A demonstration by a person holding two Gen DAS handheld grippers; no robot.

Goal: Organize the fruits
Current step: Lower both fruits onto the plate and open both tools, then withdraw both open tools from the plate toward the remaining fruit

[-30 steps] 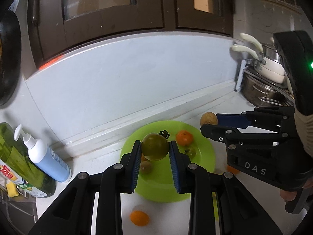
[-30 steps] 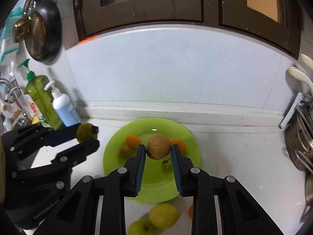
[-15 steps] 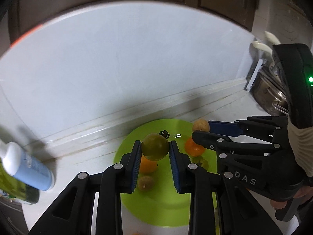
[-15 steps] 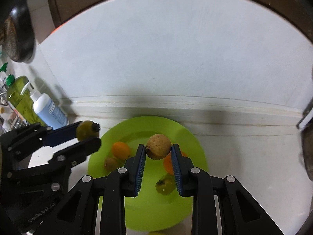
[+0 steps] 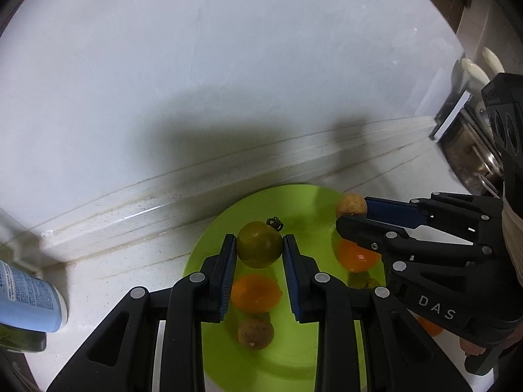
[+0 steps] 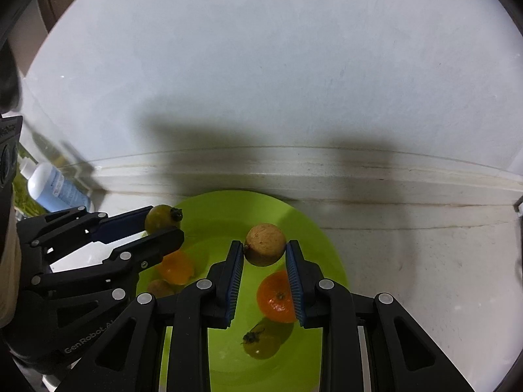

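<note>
Left hand-held gripper (image 5: 258, 254): we see it clamped on a green fruit (image 5: 259, 245), stem end pointing away from us, held above the back half of the green plate (image 5: 287, 359).
Right hand-held gripper (image 6: 264, 254): clamped on a round tan fruit (image 6: 264, 244), held over the middle of the same plate.
What has just changed: a second ago both grippers sat farther back, with cupboards and loose fruit on the desk (image 6: 425, 261) in view; now the wall fills both views and the plate lies right beneath the fingers – we have carried both fruits forward and down over it.
On the plate: an orange (image 5: 256, 293) and a small brown fruit (image 5: 255, 332) under the left gripper; another orange (image 6: 278, 295) and a green fruit with a dark stem (image 6: 264, 343) under the right gripper.
Nearby: a blue-labelled bottle (image 5: 26, 303) stands on the desk to the left, well apart from the plate.
Meaning for the task: carrying looks finished – we judge the next step is lowering a little more and releasing each fruit onto a bare patch.
Risk: round fruits may roll, and the oranges lie just below both sets of fingers.
</note>
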